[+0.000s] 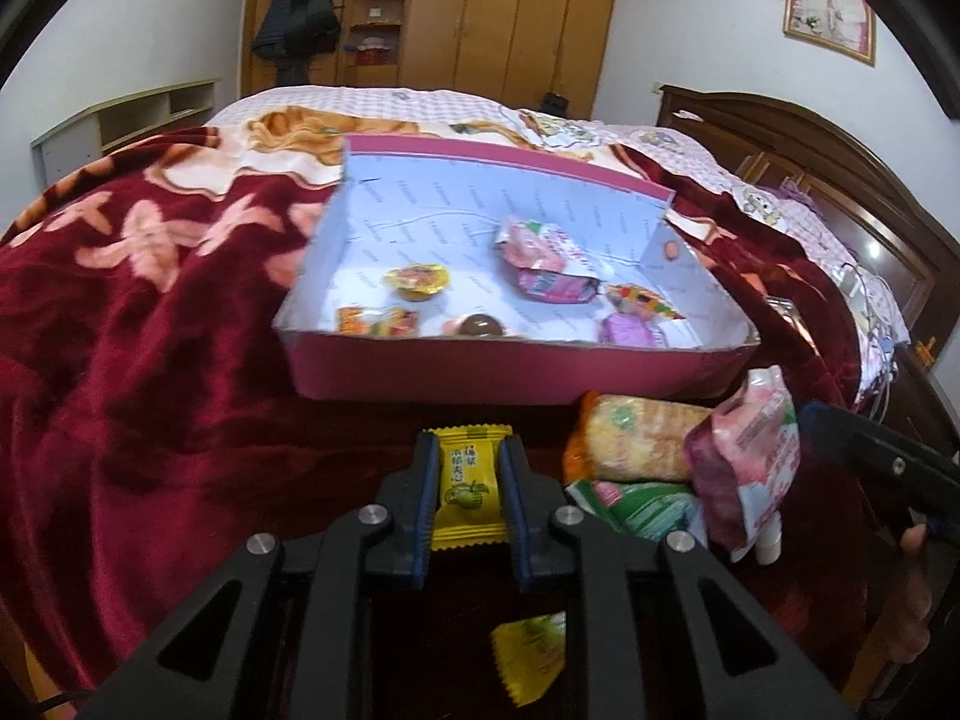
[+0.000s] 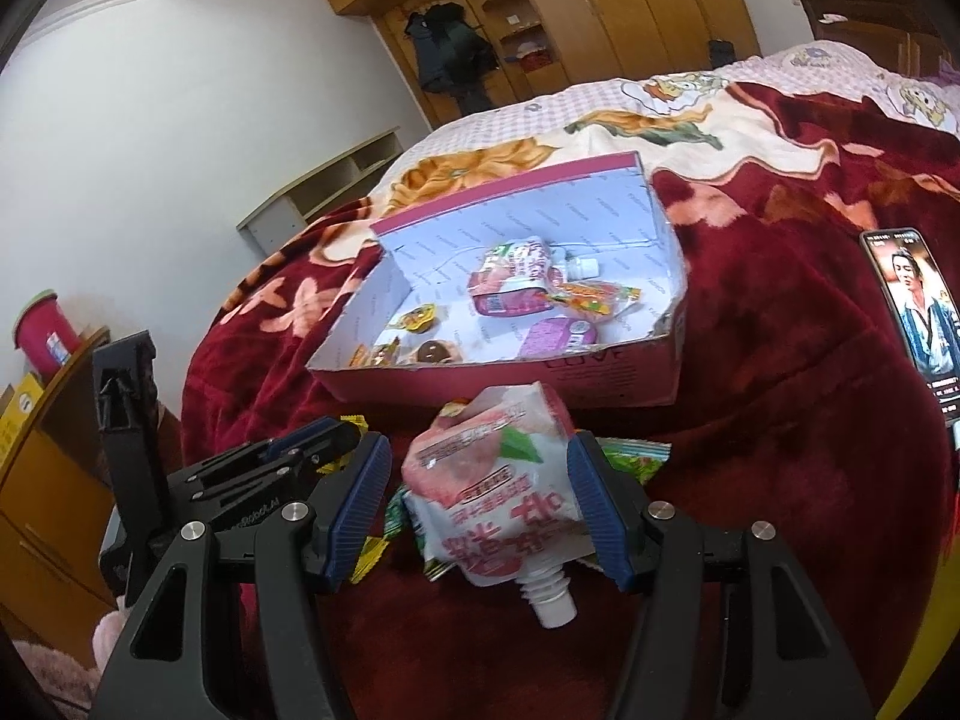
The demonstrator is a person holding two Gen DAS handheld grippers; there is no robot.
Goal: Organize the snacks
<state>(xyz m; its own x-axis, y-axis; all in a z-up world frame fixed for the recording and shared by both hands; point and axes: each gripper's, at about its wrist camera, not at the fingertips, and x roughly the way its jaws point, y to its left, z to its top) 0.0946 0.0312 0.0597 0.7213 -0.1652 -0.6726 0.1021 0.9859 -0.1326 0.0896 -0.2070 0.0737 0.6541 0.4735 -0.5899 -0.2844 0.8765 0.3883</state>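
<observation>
A pink cardboard box [image 1: 498, 369] lies on the red blanket and holds several snacks; it also shows in the right wrist view [image 2: 618, 378]. My left gripper [image 1: 468, 456] is shut on a yellow candy packet [image 1: 467, 483] just in front of the box. My right gripper [image 2: 480, 480] straddles a pink jelly pouch [image 2: 492, 492] with a white spout; the right pad touches it and the left pad stands apart. The pouch also shows in the left wrist view [image 1: 753, 468], beside a rice cracker pack [image 1: 636, 444] and a green packet [image 1: 642, 507].
A second yellow candy [image 1: 531, 654] lies under my left gripper. A phone [image 2: 915, 312] with a lit screen lies on the blanket at right. A wooden headboard [image 1: 840, 180] stands at right, a wardrobe [image 1: 480, 12] behind the bed, and a side cabinet [image 2: 42, 480] at left.
</observation>
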